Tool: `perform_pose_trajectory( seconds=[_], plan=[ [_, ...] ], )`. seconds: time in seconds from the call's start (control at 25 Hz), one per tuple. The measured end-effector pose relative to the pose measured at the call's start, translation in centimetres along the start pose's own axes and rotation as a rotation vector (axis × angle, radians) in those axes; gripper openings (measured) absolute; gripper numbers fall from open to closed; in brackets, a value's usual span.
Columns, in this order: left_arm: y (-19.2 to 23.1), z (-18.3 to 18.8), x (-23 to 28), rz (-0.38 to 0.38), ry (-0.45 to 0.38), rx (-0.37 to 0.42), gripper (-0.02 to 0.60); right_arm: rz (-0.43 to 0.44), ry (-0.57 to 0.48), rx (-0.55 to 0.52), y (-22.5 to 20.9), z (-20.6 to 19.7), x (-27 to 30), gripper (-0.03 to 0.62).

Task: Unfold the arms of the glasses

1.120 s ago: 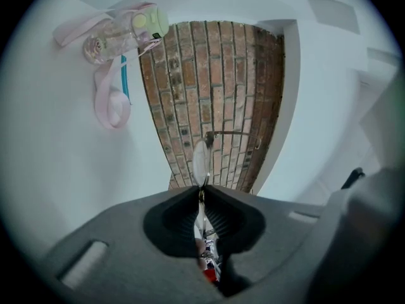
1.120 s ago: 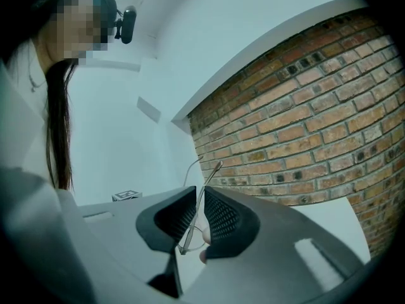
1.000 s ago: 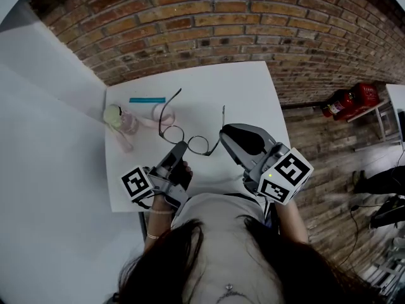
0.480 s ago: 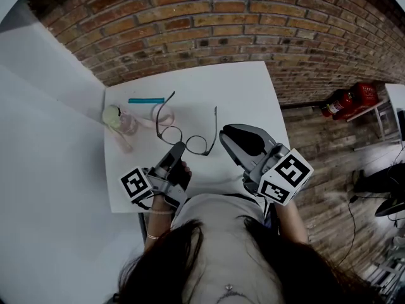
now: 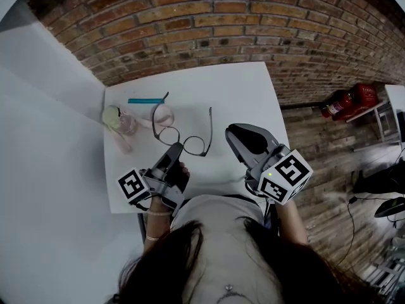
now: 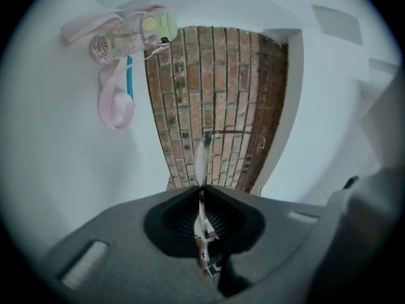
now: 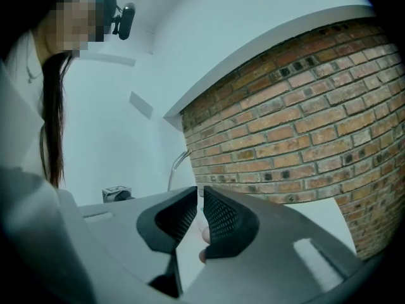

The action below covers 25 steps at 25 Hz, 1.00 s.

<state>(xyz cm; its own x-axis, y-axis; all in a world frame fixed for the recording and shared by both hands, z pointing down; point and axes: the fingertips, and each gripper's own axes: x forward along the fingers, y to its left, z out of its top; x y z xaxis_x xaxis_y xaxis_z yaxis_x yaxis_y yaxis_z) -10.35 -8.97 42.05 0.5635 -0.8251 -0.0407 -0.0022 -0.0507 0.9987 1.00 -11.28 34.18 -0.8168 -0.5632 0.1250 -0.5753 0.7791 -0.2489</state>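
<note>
Thin-rimmed glasses (image 5: 183,137) are held over the white table (image 5: 253,94) with both arms swung out towards the brick wall. My left gripper (image 5: 175,149) is shut on the near rim of a lens. In the left gripper view the glasses (image 6: 201,154) stand edge-on, pinched between the jaws of the left gripper (image 6: 201,195). My right gripper (image 5: 234,133) hangs to the right of the glasses, apart from them, its jaws together on nothing. In the right gripper view one arm tip of the glasses (image 7: 178,165) shows beyond the right gripper (image 7: 198,198).
A small bottle (image 5: 120,120) with a green lid and pink strap (image 5: 163,113) lies at the table's left, a teal stick (image 5: 145,101) behind it. The brick wall rises past the far edge. Red items (image 5: 351,100) stand on the floor at the right.
My left gripper has carried the glasses leftward and turned them, so the right arm of the glasses has drawn away from my right gripper. The right gripper shifted slightly right.
</note>
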Motion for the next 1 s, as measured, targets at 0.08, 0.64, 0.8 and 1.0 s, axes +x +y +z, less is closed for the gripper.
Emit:
perform_pose_trajectory(
  seconds=[0.08, 0.64, 0.8, 1.0],
  plan=[
    [0.0, -0.1, 0.0, -0.007, 0.005, -0.009, 0.022, -0.02, 0.022, -0.019, -0.4, -0.7, 0.1, 0.034],
    [-0.2, -1.2, 0.1, -0.041, 0.04, -0.046, 0.021, -0.097, 0.14, -0.041, -2.4, -5.0, 0.6, 0.008],
    [0.0, -1.3, 0.1, -0.042, 0.046, -0.052, 0.021, -0.113, 0.196, -0.052, -2.8, -6.5, 0.9, 0.008],
    [0.0, -1.3, 0.0, -0.051, 0.048, -0.06, 0.021, -0.133, 0.253, -0.073, -3.1, -7.7, 1.1, 0.006]
  ],
)
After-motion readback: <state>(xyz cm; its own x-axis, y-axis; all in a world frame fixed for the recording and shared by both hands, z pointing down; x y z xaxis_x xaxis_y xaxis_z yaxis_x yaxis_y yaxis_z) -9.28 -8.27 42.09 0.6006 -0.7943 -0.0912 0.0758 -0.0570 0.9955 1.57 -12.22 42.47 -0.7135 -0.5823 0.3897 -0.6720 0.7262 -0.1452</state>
